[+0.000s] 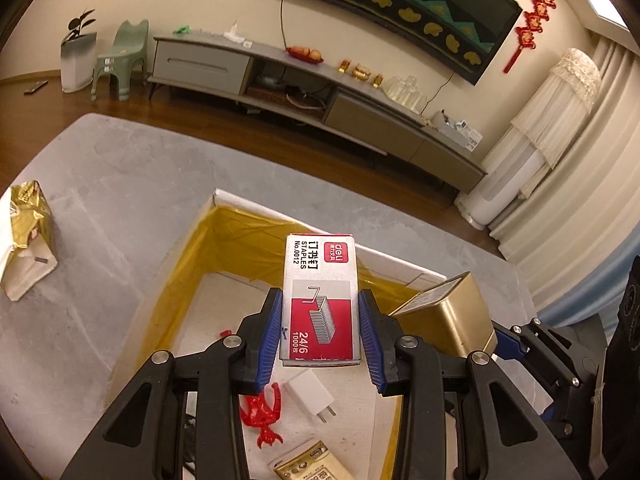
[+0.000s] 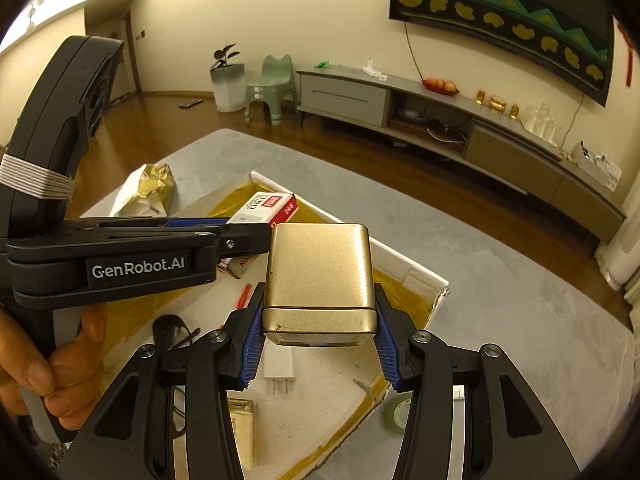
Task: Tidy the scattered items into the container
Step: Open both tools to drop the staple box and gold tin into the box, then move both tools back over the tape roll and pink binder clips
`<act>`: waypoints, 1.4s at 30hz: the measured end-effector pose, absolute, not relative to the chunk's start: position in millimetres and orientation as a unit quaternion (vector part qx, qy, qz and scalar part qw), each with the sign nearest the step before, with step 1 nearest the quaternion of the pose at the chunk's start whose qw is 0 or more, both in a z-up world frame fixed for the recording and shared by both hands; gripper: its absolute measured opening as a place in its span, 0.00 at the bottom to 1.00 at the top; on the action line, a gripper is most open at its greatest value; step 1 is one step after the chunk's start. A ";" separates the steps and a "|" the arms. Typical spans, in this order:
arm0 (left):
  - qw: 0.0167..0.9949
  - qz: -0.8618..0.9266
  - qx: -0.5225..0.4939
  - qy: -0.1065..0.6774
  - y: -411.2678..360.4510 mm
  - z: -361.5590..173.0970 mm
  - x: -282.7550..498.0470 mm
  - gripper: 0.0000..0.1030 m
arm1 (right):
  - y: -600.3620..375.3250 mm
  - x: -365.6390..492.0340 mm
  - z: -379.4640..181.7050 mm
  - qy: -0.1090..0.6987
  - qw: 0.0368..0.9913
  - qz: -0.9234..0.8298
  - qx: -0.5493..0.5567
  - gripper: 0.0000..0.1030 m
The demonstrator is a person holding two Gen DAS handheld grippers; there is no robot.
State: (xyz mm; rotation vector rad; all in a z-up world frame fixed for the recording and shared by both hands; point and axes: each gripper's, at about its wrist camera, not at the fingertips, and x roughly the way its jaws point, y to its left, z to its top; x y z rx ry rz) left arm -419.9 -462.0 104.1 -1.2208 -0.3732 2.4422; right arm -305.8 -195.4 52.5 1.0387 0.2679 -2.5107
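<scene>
Left gripper [image 1: 320,334] clamps the staples box [image 1: 320,296]; right gripper [image 2: 319,344] clamps the gold tin [image 2: 320,276], whose body hides the tray [image 2: 412,276] floor beyond the jaws.

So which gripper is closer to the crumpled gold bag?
Left. The left gripper, holding the staples box, is nearer the gold bag; the right gripper, holding the gold tin, is farther away.

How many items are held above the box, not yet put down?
2. The staple box sits in the left claw, and the gold tin sits in the right claw. Both hang over the cardboard box.
</scene>
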 end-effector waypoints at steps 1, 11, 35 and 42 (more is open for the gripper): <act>0.189 0.868 -0.440 -0.134 -460.0 101.6 -422.3 0.38 | -195.0 -308.7 50.1 0.096 0.204 -0.899 0.375 0.49; 0.186 0.843 -0.477 -0.167 -445.5 78.3 -440.0 0.38 | -185.8 -326.1 39.1 0.100 0.195 -0.896 0.387 0.50; 0.170 0.877 -0.434 -0.117 -446.9 114.9 -416.0 0.52 | -176.9 -305.8 64.5 0.064 0.207 -0.898 0.384 0.50; 0.170 0.891 -0.415 -0.076 -439.1 130.7 -398.0 0.52 | -179.7 -286.7 77.9 0.070 0.217 -0.897 0.380 0.50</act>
